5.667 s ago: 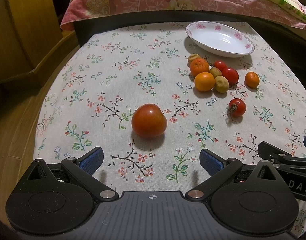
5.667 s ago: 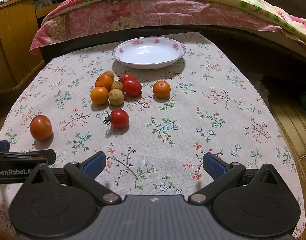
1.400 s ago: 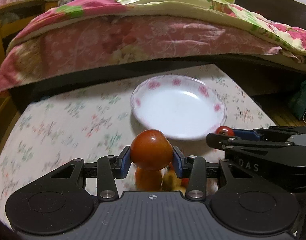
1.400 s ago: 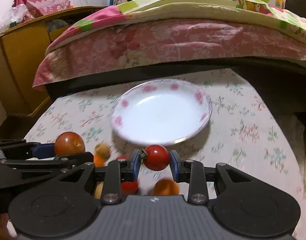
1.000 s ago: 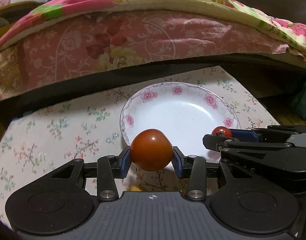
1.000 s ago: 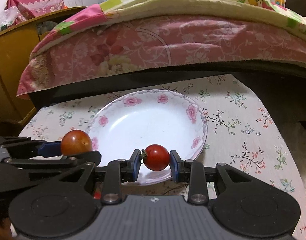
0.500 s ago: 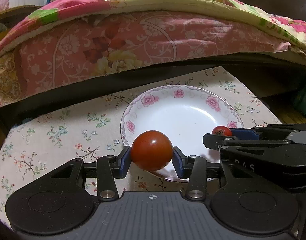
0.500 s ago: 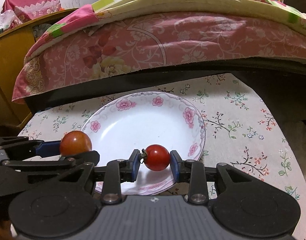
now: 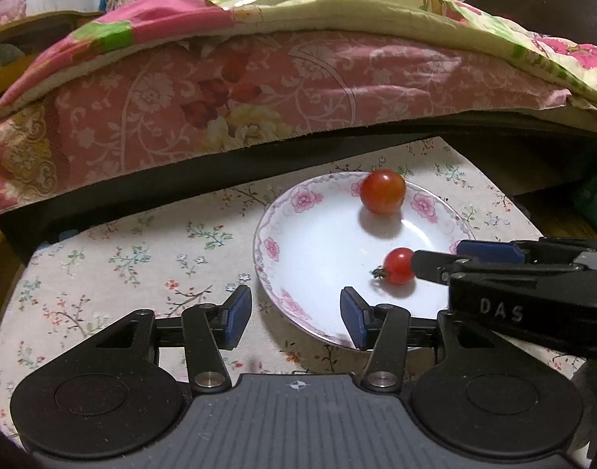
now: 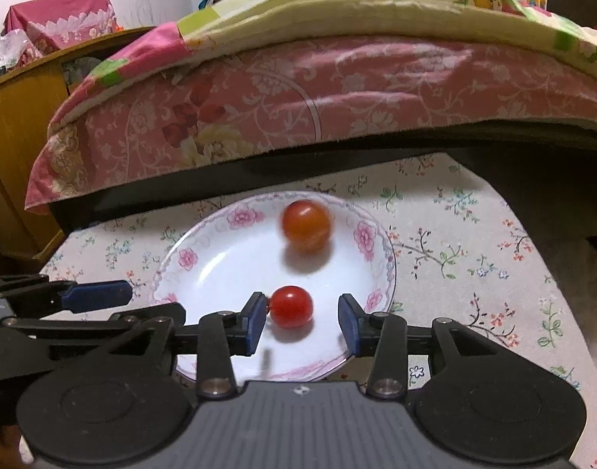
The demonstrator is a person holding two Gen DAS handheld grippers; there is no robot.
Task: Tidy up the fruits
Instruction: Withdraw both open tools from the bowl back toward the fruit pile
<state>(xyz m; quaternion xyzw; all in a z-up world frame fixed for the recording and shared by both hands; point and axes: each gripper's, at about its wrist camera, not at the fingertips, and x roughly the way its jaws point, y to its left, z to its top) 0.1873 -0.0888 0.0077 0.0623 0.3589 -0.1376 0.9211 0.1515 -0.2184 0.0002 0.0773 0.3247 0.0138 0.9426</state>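
My left gripper [image 9: 294,314] has its jaws spread wide with nothing between the blue pads, hovering at the near-left rim of the white plate [image 9: 273,269]. My right gripper [image 10: 301,322] is also parted: its left pad [image 10: 255,322] sits right against the small red tomato [image 10: 290,307], but the right pad stands clear of it, so I am not clamping it. That small tomato lies in the near part of the plate's bowl, stem end pointing left in my left view [image 9: 397,271], where the right gripper's fingers reach in from the right beside it. The large orange-red tomato [image 9: 382,191] sits toward the plate's far rim, blurred in my right view [image 10: 306,223], apart from the small one. The plate rests on a floral tablecloth [image 9: 142,258], and beyond the table's far edge a bed with a pink patterned quilt [image 9: 259,86] fills the background. A wooden cabinet [image 10: 13,125] stands at far left.
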